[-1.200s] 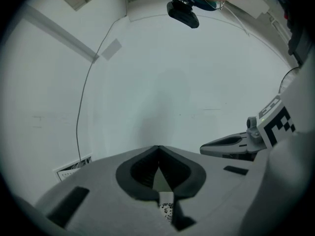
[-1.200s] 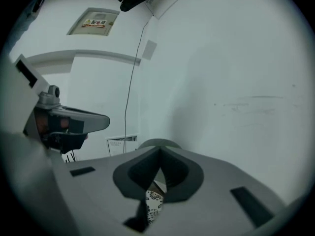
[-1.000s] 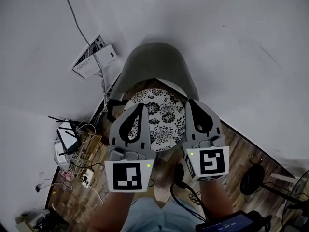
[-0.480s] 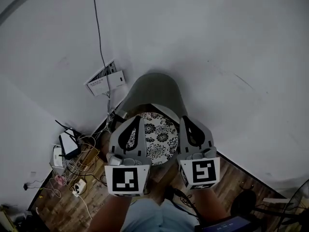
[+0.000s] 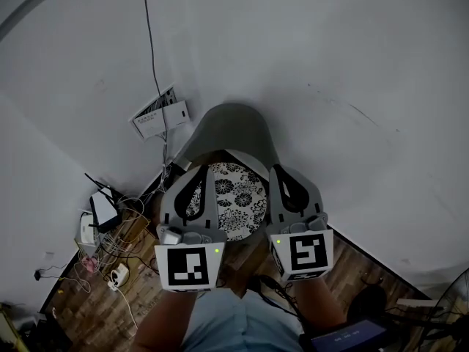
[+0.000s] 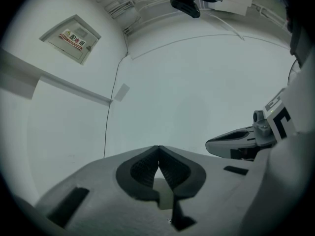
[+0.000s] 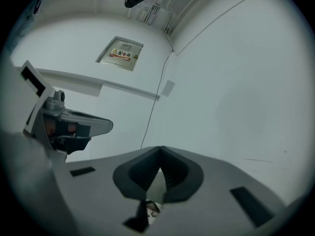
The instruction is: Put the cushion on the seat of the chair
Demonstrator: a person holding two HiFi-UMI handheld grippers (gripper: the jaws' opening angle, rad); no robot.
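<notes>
A round cushion (image 5: 236, 199) with a black-and-white flower print lies on the seat of a grey-backed chair (image 5: 231, 132) that stands against the white wall. In the head view my left gripper (image 5: 195, 173) and right gripper (image 5: 281, 171) hover side by side above the cushion's left and right edges. The left gripper view shows the left gripper (image 6: 158, 148) shut with nothing in it and pointing level at the wall. In the right gripper view the right gripper (image 7: 160, 149) is likewise shut and empty. A scrap of the cushion's print (image 7: 153, 211) shows below its jaws.
A wall box with a label (image 5: 160, 114) and a cable hang left of the chair. A router (image 5: 103, 213), tangled cables and a power strip (image 5: 117, 276) lie on the wooden floor at the left. A fan (image 5: 453, 308) stands at the lower right.
Both grippers have risen and pulled back from the cushion, still shut. The cushion and chair look smaller and lie further below them.
</notes>
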